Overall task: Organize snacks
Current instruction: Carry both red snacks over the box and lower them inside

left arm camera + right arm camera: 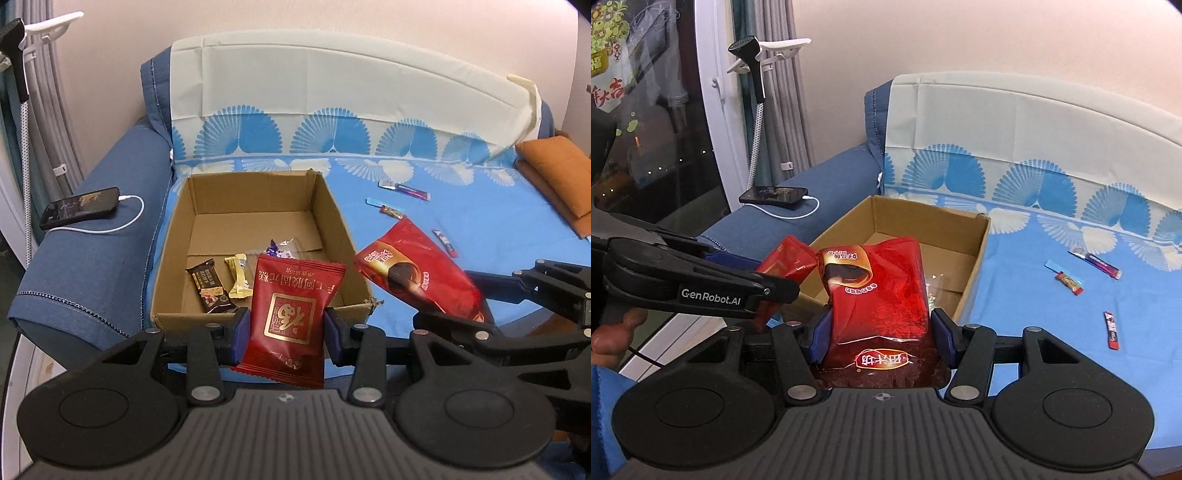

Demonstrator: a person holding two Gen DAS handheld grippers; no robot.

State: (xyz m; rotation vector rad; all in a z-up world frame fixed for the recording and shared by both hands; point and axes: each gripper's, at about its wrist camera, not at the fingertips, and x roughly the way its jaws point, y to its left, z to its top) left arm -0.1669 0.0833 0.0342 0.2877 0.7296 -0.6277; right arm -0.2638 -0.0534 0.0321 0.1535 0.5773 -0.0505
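Observation:
An open cardboard box [325, 218] [979, 236] sits on the blue patterned bed sheet. Inside lie a dark brown snack bar [208, 286], a pale yellow wrapped snack [238, 280] and a small purple-and-clear wrapper [279, 251]. My left gripper [286, 332] is shut on a red square snack packet [291, 317], held above the box's near wall. My right gripper [879, 339] is shut on a larger red snack bag [882, 291] [417, 273], held beside the box's right front corner. The left gripper [713, 284] shows at the left of the right wrist view.
Several small stick snacks lie on the sheet right of the box: purple [410, 191] [1102, 264], red-wrapped [391, 211] [1069, 282] and a red strip [447, 243] [1111, 330]. A phone on a white cable [79, 207] [774, 195] rests on the blue armrest. Orange cushions [557, 177] lie far right.

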